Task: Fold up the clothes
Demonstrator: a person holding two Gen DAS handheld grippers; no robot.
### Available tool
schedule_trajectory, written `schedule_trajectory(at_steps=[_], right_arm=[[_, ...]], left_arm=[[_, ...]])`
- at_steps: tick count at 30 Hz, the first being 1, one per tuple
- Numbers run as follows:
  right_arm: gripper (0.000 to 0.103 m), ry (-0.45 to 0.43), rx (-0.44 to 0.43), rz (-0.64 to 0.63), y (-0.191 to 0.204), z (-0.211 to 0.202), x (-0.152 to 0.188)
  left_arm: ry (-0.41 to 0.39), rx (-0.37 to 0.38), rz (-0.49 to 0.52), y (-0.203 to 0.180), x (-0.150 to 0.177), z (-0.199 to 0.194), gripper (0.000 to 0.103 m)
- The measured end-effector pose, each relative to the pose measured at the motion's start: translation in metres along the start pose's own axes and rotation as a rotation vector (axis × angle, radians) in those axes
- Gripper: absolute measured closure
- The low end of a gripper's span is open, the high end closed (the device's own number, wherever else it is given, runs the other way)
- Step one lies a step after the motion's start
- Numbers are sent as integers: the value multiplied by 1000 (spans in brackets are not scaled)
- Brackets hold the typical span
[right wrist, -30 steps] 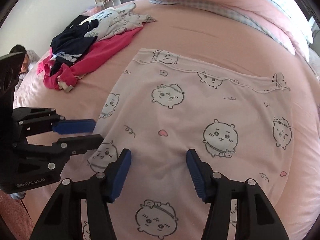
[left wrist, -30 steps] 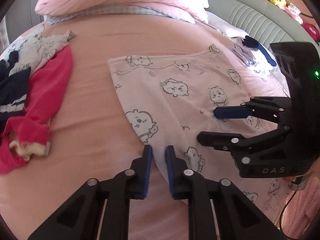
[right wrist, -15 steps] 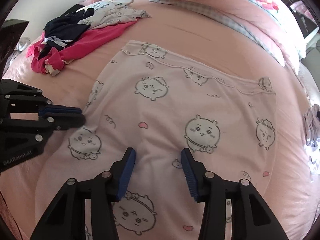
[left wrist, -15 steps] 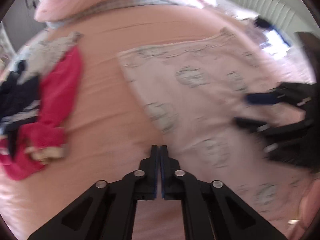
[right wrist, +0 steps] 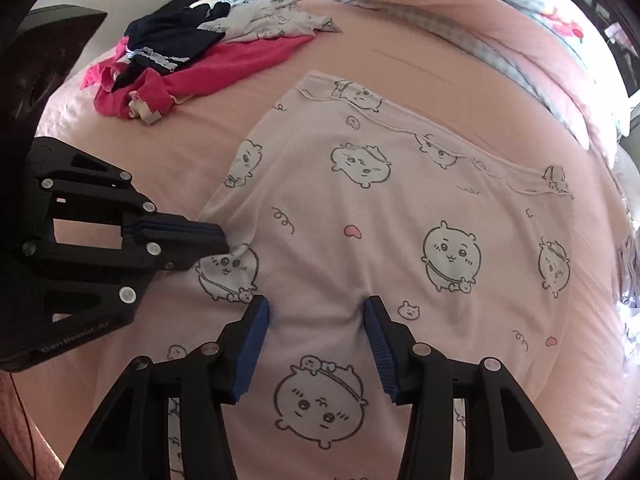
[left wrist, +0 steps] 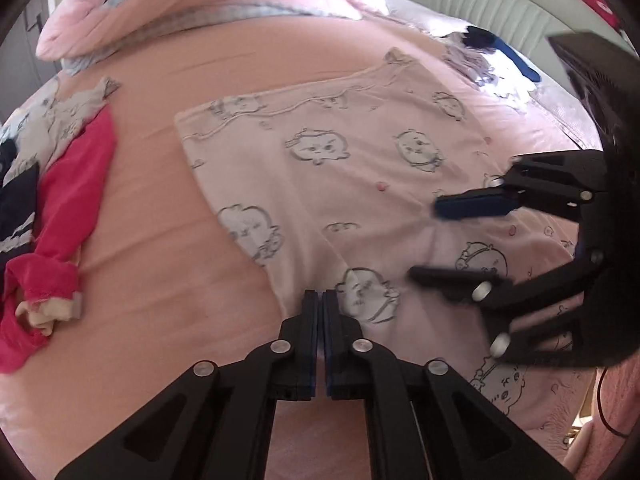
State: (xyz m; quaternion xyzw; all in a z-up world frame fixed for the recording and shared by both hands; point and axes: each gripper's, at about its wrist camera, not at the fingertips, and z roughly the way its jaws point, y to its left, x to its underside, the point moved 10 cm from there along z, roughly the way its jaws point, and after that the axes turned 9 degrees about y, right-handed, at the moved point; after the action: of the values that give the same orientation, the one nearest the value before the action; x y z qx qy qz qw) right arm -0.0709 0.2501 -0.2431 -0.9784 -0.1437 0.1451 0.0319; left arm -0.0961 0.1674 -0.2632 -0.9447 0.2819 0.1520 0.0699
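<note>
The left gripper (left wrist: 320, 300) is pinched tight on the left edge of the pale printed garment (right wrist: 360, 216). The right gripper (right wrist: 316, 312) stands half open, pads pressed down on the cloth. The garment lies flat on the pink bed sheet (left wrist: 160, 272), its hem toward the rolled duvet (left wrist: 200, 4). Left of the garment sits a heap of clothes (right wrist: 192, 52). Its near end is cut off behind the fingers.

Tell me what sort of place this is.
Most likely a bedroom: clothes lie on a bed with a pink sheet, a rolled quilt sits at its far end, and a padded headboard stands alongside.
</note>
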Motion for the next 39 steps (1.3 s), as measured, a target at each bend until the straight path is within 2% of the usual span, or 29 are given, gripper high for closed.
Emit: schedule_trajectory(at_steps=[1, 2, 3, 5, 8, 12, 15, 17, 21, 23, 25, 27, 29, 32, 35, 37, 39], right_arm=[[55, 11, 35, 8, -12, -1, 4], [49, 23, 69, 16, -24, -2, 9], [39, 29, 90, 26, -37, -3, 14], [33, 47, 106, 63, -63, -4, 28], [33, 76, 188, 111, -101, -9, 46], [32, 104, 203, 190, -132, -15, 64], [38, 5, 127, 195, -114, -36, 44], [38, -57, 62, 174, -94, -48, 26], [38, -29, -34, 16, -18, -29, 4], [38, 21, -4, -29, 4, -17, 13], [37, 33, 18, -16, -4, -14, 21], [31, 48, 45, 6, -19, -14, 32], [25, 66, 77, 48, -49, -17, 51], [22, 106, 121, 126, -86, -27, 82], [23, 65, 46, 224, -95, -49, 94], [23, 28, -28, 233, -77, -61, 92], [23, -4, -94, 183, -45, -70, 86]], left_arm=[[7, -26, -5, 6, 2, -1, 99], [8, -28, -13, 8, 3, -1, 99], [10, -31, -21, 11, 4, -2, 99], [13, -35, -36, 16, 6, -3, 100], [11, -30, -60, 20, 8, -5, 100], [-17, 14, -102, 19, 8, -13, 100], [-84, 78, -76, 5, 2, -27, 100], [-86, 110, -34, -10, 3, -24, 100], [-19, 108, 29, -24, 12, -1, 100], [20, 87, 10, -14, 18, -3, 99], [60, 51, -8, -1, 27, -6, 99], [68, 11, -16, 12, 36, -10, 99], [60, -15, -24, 17, 40, -15, 99], [13, 5, -37, 12, 39, -25, 99], [-54, 78, 3, -11, 33, -37, 99], [-84, 123, 34, -27, 30, -42, 99], [-81, 179, 48, -39, 28, -40, 99]])
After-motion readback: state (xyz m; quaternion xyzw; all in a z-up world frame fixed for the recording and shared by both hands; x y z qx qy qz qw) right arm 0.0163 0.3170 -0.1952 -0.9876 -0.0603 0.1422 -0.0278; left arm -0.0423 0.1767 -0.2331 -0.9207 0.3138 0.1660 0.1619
